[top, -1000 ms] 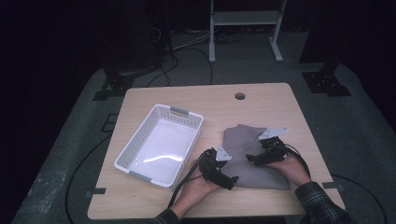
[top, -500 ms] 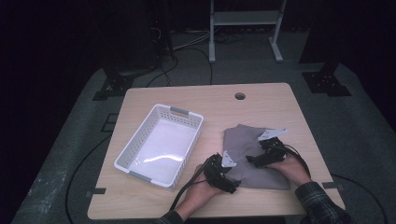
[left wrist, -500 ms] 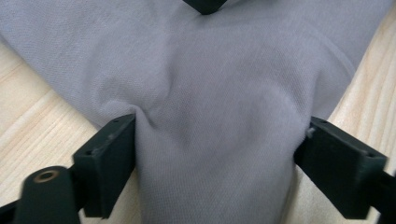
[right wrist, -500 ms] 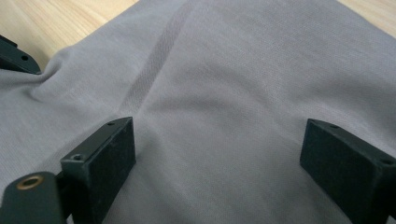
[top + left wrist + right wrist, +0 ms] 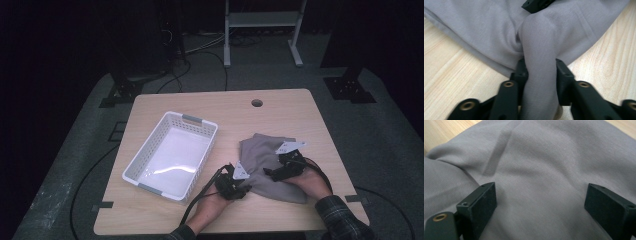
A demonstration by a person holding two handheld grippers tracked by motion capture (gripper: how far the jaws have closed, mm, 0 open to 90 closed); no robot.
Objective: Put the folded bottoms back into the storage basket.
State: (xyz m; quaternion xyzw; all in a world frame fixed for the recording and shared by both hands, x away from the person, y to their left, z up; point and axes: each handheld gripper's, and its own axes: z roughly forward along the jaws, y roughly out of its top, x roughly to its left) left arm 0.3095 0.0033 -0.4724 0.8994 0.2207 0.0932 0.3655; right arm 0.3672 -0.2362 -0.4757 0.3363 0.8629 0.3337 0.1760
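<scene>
A grey cloth (image 5: 272,157) lies crumpled on the right half of the wooden table (image 5: 280,105). My left gripper (image 5: 246,188) sits at the cloth's near left edge. Its jaws have just been closing and now pinch a raised fold of the cloth (image 5: 539,45) between the pads; left gripper (image 5: 540,67) is shut on it. My right gripper (image 5: 268,174) rests on top of the cloth a little to the right. In its own view the right gripper (image 5: 540,197) stands wide open, with flat cloth (image 5: 544,157) between the pads.
A white slatted basket (image 5: 150,150), empty, stands on the left half of the table, close to my left hand. A cable hole (image 5: 257,103) lies near the far edge. The right gripper's jaw tip (image 5: 536,3) shows just beyond the pinched fold.
The left gripper's jaws have drawn together at the cloth's edge, gathering a fold. Both hands stay where they were, and the right gripper is unchanged.
</scene>
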